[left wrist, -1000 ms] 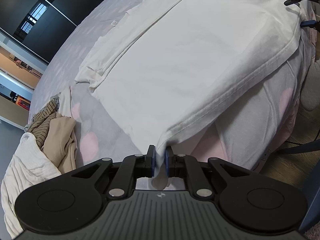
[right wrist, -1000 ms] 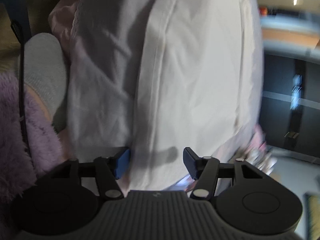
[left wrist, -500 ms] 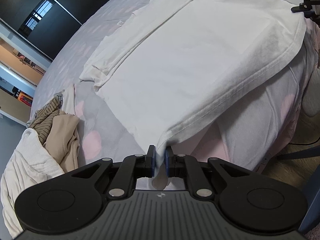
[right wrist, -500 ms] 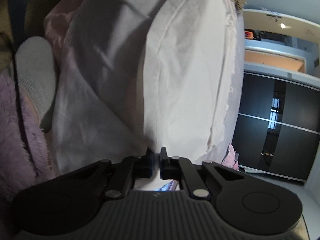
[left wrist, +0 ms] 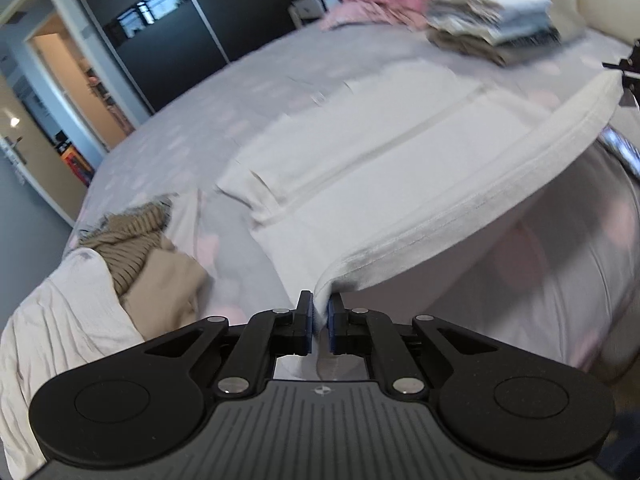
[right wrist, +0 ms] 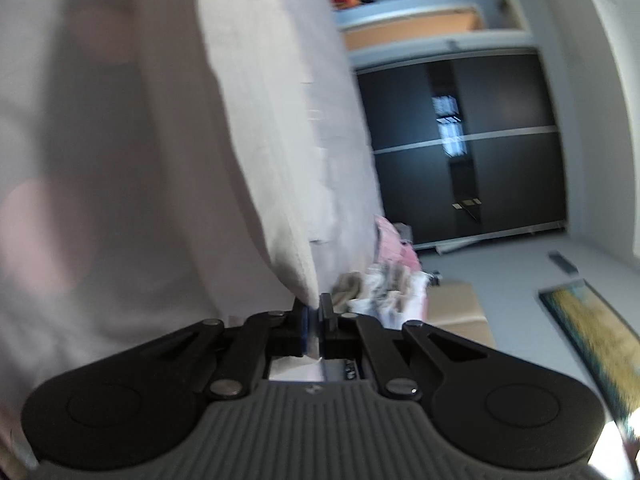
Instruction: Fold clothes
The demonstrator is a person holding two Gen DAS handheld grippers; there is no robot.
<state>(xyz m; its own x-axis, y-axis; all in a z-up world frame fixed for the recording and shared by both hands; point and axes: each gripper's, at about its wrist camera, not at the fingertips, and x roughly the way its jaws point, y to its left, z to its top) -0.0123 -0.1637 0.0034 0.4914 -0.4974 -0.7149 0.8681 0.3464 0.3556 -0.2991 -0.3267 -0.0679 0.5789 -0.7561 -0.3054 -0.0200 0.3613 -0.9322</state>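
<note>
At lower centre of each frame, both the left gripper (left wrist: 319, 316) and right gripper (right wrist: 314, 322) pinch the white garment (left wrist: 400, 152) by thin hem corners, which could slip free under tension.

White garment (left wrist: 400, 168), grey pink-spotted bedsheet (left wrist: 240, 120), tan ribbed sweater (left wrist: 132, 236)

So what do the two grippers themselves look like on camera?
Both look alike. The left gripper and the right gripper each have a grey ribbed body with a small logo, two round black side housings, black linkage arms with silver rivets, and black fingers faced with blue pads. No cables or sleeves show.
</note>
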